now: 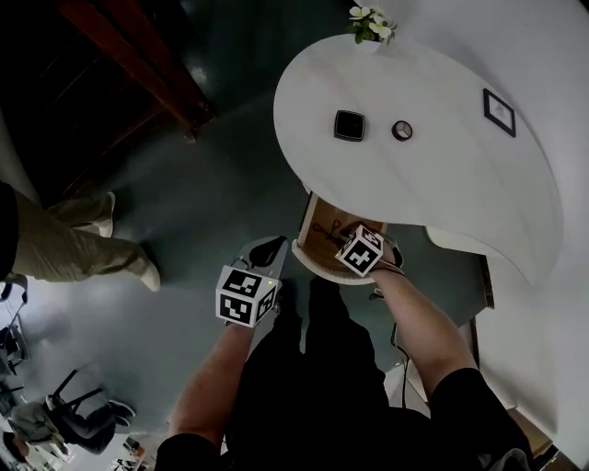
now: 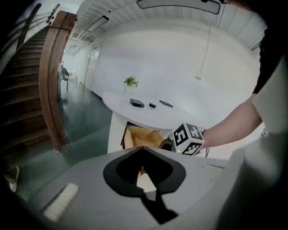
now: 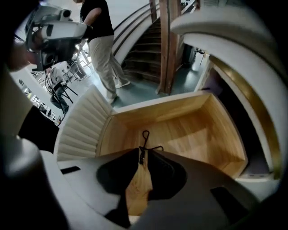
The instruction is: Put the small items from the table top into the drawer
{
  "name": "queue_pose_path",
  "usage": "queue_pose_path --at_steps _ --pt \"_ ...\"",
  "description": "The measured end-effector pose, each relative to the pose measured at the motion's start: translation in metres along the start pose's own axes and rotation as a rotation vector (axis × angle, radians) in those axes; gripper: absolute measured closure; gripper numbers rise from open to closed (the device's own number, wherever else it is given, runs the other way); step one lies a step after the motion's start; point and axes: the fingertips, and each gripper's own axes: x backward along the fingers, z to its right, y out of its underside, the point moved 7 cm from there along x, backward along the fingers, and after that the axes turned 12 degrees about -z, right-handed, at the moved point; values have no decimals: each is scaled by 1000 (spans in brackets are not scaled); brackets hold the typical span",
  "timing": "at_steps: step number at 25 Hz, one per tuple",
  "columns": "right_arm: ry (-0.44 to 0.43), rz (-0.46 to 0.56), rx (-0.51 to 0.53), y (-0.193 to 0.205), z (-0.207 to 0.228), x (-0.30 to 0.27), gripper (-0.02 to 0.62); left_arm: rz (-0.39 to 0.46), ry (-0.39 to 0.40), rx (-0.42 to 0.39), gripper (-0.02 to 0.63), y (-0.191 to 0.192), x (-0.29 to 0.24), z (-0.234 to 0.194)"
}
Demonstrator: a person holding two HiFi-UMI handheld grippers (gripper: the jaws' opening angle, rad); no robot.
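Observation:
The wooden drawer (image 1: 307,250) under the white table (image 1: 460,184) stands pulled open. My right gripper (image 1: 343,241) reaches into it, and its jaws (image 3: 140,152) are shut on a thin black cord (image 3: 145,135) whose loop lies on the drawer floor (image 3: 189,134). On the table top lie a black square item (image 1: 350,124), a small round item (image 1: 402,130) and a flat dark-framed item (image 1: 499,112). My left gripper (image 1: 262,250) hangs beside the drawer's left, shut and empty (image 2: 142,150), facing the table's black square item (image 2: 137,103) from low down.
A small potted plant (image 1: 371,23) stands at the table's far edge. A person in beige trousers (image 1: 64,244) stands on the dark floor to the left. A wooden staircase (image 2: 49,81) rises at the left, and a chair (image 1: 83,409) sits behind me.

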Motion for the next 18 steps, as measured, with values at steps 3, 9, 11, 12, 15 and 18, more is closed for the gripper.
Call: queue_pose_path --at_steps 3,9,11,12,15,18 --pt "18 29 -27 -2 -6 19 537 21 -3 -11 595 -1 15 2" --pt "87 88 -109 -2 -20 58 537 60 -4 -42 595 0 51 9" --pt "104 119 -144 -3 -28 75 540 71 3 -52 595 0 63 10" --pt "110 137 -168 -3 -33 84 541 78 7 -55 595 0 70 11" --pt "123 207 -255 0 -53 117 551 110 21 -60 595 -1 90 16" --pt "141 276 -294 5 -70 145 554 146 12 -67 595 -4 105 18"
